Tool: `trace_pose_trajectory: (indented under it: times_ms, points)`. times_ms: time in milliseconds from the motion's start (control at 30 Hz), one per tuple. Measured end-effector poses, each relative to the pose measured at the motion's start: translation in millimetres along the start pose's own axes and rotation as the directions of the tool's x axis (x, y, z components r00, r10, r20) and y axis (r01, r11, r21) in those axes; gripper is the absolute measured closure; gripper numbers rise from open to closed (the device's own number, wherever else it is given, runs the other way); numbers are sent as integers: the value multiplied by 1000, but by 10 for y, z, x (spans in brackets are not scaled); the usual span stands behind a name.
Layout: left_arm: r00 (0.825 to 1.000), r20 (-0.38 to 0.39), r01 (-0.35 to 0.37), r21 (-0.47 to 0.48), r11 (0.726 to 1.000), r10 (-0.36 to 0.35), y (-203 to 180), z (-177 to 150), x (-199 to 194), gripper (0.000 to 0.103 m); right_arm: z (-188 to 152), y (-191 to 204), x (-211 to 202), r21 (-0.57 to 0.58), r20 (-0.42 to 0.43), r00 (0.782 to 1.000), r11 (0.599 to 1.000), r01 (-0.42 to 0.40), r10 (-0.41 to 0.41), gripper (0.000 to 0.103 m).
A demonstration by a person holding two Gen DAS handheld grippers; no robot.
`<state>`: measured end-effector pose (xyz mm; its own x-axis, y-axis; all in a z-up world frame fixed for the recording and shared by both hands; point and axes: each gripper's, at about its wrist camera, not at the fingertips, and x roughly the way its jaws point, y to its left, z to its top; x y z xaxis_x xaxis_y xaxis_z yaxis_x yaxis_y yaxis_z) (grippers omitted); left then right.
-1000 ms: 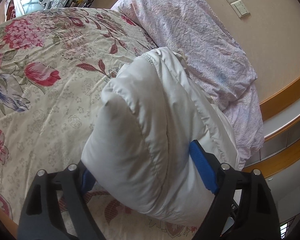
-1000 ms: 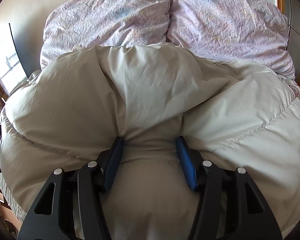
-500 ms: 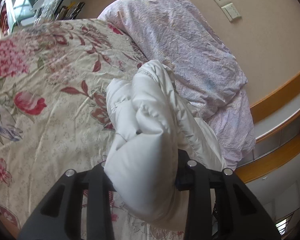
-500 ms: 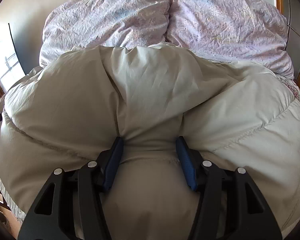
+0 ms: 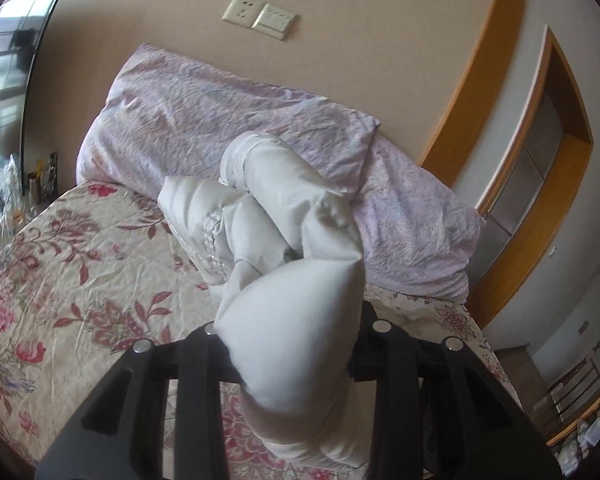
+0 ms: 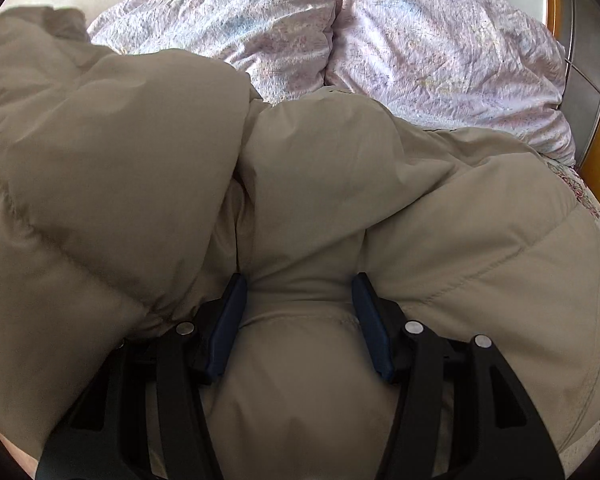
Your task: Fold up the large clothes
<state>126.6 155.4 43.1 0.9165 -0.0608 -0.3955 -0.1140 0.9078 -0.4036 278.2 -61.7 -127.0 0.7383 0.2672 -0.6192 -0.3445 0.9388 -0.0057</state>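
A white padded jacket lies bunched on the floral bedspread. My left gripper is shut on a puffy fold of it and holds that fold lifted above the bed; the fabric hides both fingertips. In the right wrist view the same jacket looks beige and fills most of the frame. My right gripper is shut on a thick fold of it, with the blue pads pressed into the padding on either side.
Two lilac pillows lie at the head of the bed against a beige wall with a socket and switch. A wooden-framed doorway is to the right. A cluttered nightstand stands beyond the bed's far left corner.
My left gripper closed on the jacket fold and lifted it up toward the pillows, tilting the view to the wall. The lifted jacket part rose at the left of the right wrist view.
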Motion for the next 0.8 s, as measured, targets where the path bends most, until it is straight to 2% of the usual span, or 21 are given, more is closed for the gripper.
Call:
trace_pose_trajectory:
  times_ms: [167,400,600,800]
  points:
    - [996,0,86,77,993,-86,-471,19,68,69,-4,1,6,-2,2,1000,1000,1,-1,46]
    - [982,-31,188,106,976,-186,-1039,-49,205,65,1,-53,21,3,1,999,999,-34,34,46]
    - [974,-45,224,100,969,-221,-1269,-54,269,64,31,-231,-62,-14,-13,994,994,-107,107,46]
    - [968,-68,248,123,961,-241,-1473,-88,292,64,-111,-552,-405,-4,38,988,989,-148,148,46]
